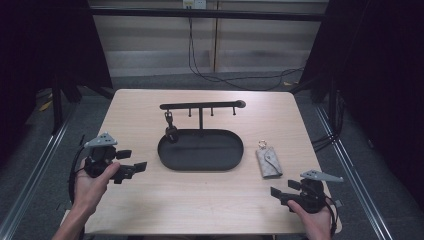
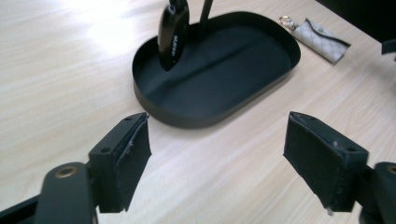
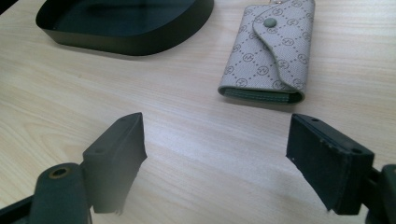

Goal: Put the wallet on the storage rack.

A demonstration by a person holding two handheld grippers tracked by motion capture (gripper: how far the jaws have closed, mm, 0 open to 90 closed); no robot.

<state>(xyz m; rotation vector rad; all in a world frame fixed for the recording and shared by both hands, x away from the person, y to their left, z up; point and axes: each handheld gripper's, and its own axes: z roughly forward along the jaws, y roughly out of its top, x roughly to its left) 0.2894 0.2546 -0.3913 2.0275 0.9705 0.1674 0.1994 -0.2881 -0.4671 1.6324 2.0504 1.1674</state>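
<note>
counter [image 1: 150, 200]: pale wood-grain, smooth | tray [image 2: 243, 88]: matt black metal | pouch [image 3: 271, 51]: patterned grey leather-look | fob [image 2: 172, 39]: glossy black

Grey monogram-patterned key pouch [image 1: 269, 162] with snap flap closed and a metal ring [image 1: 261, 145] at its far end. It lies flat on the table, right of the black oval tray [image 1: 200, 150].

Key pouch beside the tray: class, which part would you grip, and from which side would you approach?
Grip the key pouch across its long edges, coming from above with the right hand-held gripper. It lies flat on the table, flap snapped shut, nothing beside it.
</note>
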